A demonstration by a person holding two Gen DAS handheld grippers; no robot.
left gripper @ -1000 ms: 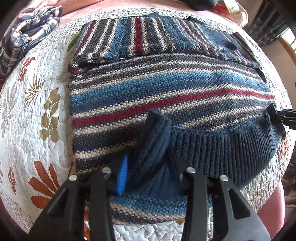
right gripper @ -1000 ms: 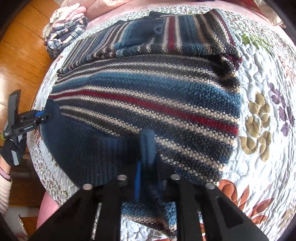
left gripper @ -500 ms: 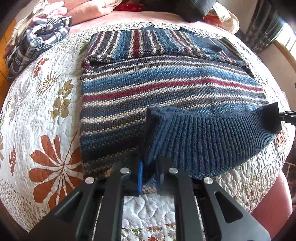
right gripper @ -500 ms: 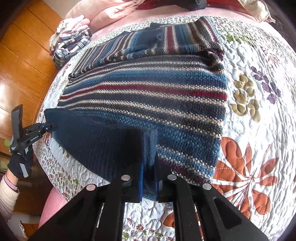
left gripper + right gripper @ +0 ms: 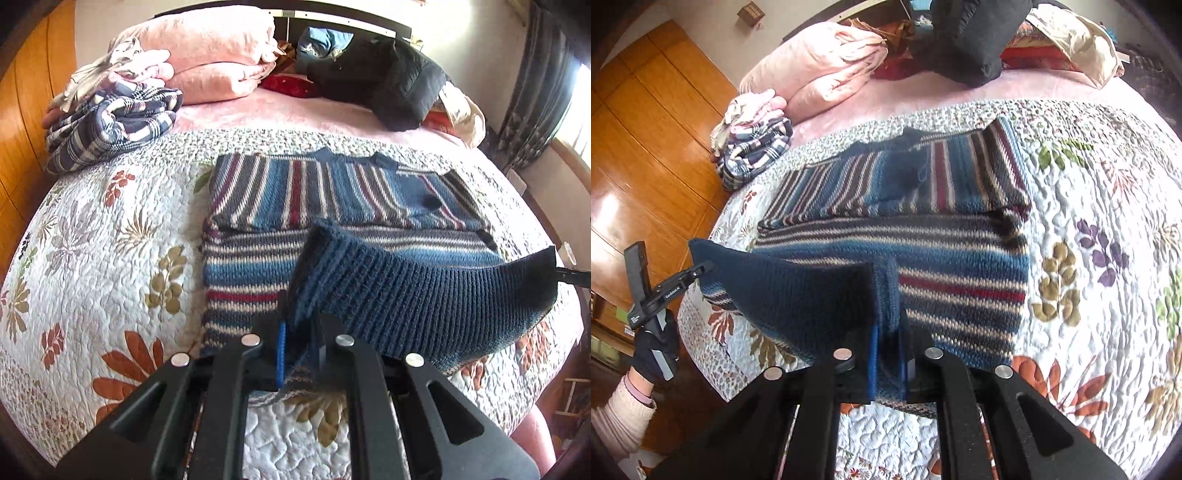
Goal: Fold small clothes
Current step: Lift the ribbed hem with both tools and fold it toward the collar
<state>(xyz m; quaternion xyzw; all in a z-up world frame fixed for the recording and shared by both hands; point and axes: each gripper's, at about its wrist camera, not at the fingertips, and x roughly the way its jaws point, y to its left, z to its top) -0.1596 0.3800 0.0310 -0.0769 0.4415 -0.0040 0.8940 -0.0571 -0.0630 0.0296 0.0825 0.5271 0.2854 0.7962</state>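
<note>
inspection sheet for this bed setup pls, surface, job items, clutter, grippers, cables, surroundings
surface: floral quilt over a pink bed.
job's things: striped sweater, sleeves folded in, ribbed hem lifted off the quilt.
clutter: plaid garment, pink blanket, black jacket.
grippers: left gripper and right gripper each shut on a hem corner.
cables: nothing seen.
surroundings: wooden wardrobe, curtain.

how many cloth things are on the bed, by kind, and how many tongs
striped sweater: 1
plaid garment: 1
folded pink blankets: 1 pile
black jacket: 1
floral quilt: 1
tongs: 2, left tongs and right tongs, each shut on the sweater's navy hem
total: 7
</note>
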